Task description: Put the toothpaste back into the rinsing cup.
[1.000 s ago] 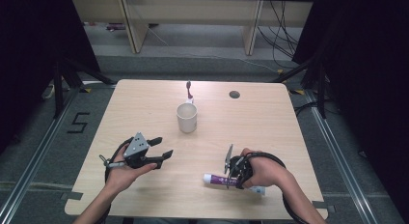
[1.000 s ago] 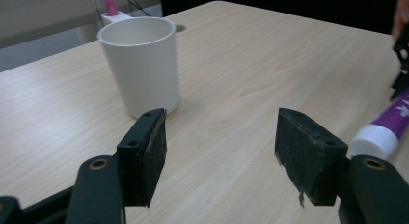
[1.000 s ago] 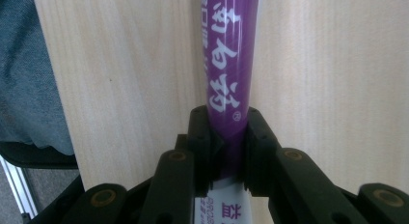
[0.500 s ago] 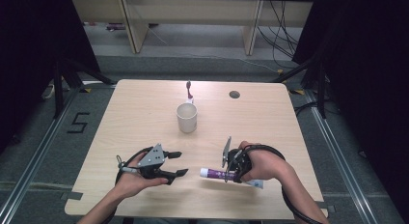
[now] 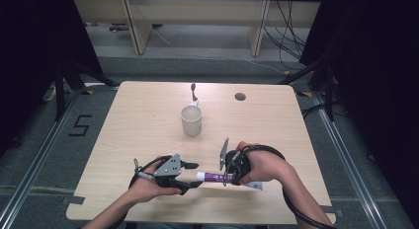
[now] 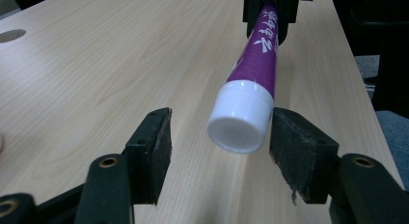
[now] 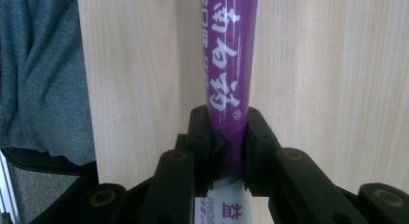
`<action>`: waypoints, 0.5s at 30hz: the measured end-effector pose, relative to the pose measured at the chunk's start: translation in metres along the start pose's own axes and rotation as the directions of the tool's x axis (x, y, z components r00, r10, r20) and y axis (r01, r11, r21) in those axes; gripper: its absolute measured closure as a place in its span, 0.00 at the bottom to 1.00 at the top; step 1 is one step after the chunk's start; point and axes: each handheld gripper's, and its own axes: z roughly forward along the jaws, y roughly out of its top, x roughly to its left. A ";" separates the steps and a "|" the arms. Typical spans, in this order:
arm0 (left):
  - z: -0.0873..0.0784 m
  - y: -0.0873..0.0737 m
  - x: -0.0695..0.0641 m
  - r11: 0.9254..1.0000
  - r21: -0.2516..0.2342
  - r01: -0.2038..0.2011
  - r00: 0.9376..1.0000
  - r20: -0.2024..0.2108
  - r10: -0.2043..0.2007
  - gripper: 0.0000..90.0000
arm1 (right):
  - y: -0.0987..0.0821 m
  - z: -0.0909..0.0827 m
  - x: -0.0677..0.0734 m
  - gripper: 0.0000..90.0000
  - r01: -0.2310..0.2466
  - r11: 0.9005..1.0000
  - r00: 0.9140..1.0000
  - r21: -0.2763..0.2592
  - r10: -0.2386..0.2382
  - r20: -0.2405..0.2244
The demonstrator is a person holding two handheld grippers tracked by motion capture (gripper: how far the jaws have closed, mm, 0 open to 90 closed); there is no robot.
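In the lower middle of the high view, the purple plastic toothpaste tube with a white screw cap (image 5: 215, 177) lies level, long axis left to right, clamped mid-body by the right gripper (image 5: 231, 173). Its cap (image 6: 239, 119) points straight at the left gripper (image 5: 190, 175), whose jaws have just been closing. They stand apart around the cap, the right-hand pad (image 6: 293, 147) nearly touching.

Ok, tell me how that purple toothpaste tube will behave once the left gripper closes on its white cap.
The purple tube looks soft: the right gripper pinches its body, so it may flex. The white cap looks hard and glossy, so probably a firm but slippery hold for the left gripper, whose jaws have been closing beside it. Round, so it would likely roll if dropped.
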 end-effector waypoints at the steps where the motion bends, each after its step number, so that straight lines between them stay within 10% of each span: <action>1: 0.002 0.000 -0.001 1.000 -0.009 0.002 1.000 0.012 -0.002 0.46 | 0.003 0.000 0.000 0.86 0.007 1.000 1.000 -0.003 -0.007 -0.002; 15: 0.016 0.006 -0.008 0.999 -0.012 -0.033 0.995 0.092 0.034 0.50 | 0.016 -0.001 0.002 0.86 0.038 0.999 0.999 0.003 -0.038 -0.005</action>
